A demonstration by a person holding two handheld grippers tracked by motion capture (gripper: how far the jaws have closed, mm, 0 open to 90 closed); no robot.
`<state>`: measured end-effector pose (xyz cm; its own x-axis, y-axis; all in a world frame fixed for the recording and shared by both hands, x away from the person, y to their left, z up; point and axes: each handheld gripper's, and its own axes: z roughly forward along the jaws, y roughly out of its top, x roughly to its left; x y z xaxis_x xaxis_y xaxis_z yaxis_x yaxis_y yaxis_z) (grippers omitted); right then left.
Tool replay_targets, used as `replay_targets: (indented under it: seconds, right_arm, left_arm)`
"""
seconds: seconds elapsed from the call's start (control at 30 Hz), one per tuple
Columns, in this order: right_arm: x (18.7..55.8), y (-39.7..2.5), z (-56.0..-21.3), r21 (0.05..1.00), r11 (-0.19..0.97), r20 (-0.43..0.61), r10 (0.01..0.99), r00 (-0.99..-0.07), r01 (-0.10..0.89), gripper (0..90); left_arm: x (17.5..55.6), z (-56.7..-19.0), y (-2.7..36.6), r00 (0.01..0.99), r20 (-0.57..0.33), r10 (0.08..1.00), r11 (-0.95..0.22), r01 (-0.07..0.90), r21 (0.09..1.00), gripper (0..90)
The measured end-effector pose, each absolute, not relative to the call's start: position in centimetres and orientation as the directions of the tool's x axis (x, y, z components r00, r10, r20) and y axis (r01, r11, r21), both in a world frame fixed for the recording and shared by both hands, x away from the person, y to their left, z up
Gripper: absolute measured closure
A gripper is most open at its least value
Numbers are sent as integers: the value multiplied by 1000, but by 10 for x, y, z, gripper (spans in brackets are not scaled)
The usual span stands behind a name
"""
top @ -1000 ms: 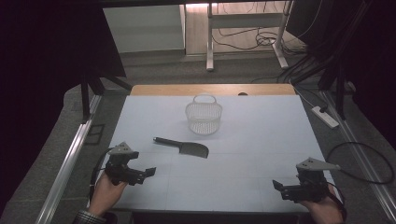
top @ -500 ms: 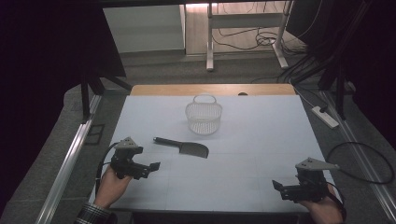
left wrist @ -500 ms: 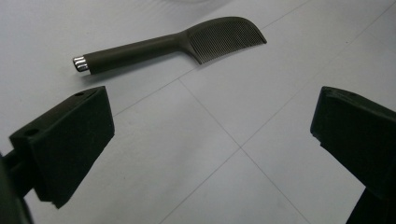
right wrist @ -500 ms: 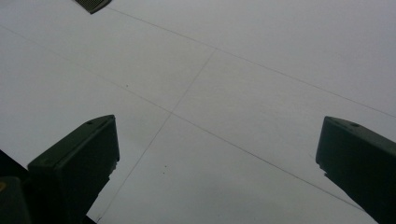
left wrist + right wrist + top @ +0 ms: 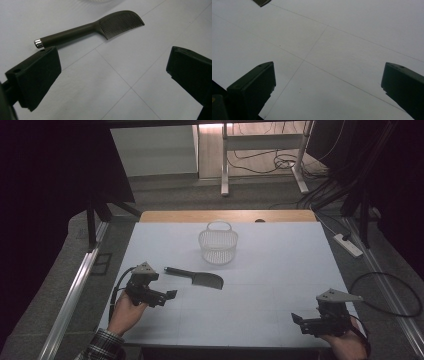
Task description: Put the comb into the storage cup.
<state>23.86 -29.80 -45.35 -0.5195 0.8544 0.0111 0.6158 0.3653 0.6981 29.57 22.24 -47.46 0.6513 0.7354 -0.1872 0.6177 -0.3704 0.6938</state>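
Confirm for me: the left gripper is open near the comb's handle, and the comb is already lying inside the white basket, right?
Not quite. The comb lies flat on the table, in front of the white basket, as the high view shows. The left gripper is indeed open near its handle.

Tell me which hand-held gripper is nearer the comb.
The left hand-held gripper. It is open, just short of the handle end of the dark comb, which lies in front of the basket. The right hand-held gripper sits far off at the table's near right corner.
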Motion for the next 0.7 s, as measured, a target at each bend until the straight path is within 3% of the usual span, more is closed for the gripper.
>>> replay_targets:
  seconds: [0.7]
  right_arm:
    - [239,-298,-454,697,368,11,853,-523,615,0]
  left_arm:
    - [324,-469,207,668,-172,724,-414,621,666,0]
